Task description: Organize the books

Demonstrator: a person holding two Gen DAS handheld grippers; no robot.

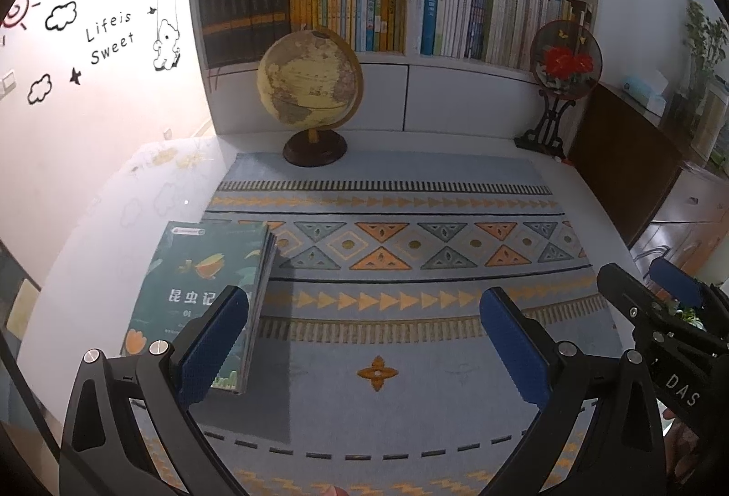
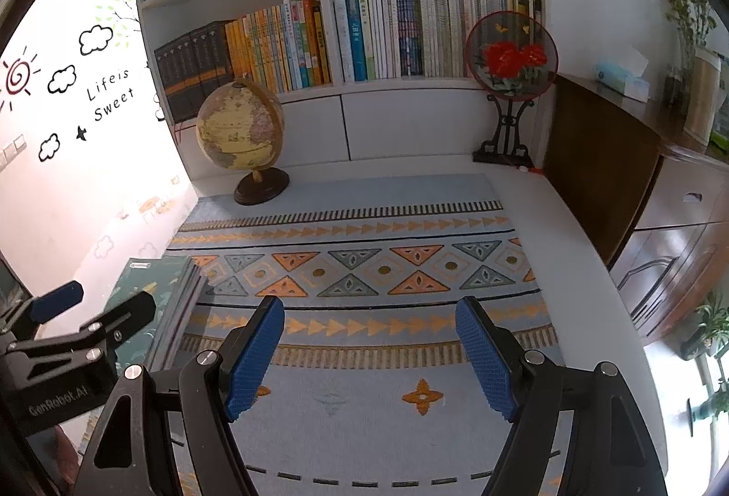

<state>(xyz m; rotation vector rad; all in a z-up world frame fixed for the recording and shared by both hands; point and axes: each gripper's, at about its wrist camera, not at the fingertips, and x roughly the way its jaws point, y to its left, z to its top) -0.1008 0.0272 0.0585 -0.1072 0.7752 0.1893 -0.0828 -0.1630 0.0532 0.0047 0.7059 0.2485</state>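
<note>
A stack of thin green-covered books (image 1: 200,282) lies flat on the white desk (image 1: 114,222), its right edge on the patterned mat (image 1: 387,250). My left gripper (image 1: 369,314) hovers open over the mat, and its left blue pad (image 1: 214,345) overlaps the stack's near right corner. In the right wrist view the same stack (image 2: 159,295) sits at the left. My right gripper (image 2: 369,323) is open above the mat (image 2: 364,268) with nothing between its pads. Each gripper shows at the edge of the other's view.
A globe (image 1: 310,86) stands at the mat's far left. A round flower screen on a black stand (image 1: 565,63) is at the far right. A white bookshelf (image 1: 410,58) full of upright books rises behind. A dark wooden cabinet (image 2: 615,177) flanks the right side.
</note>
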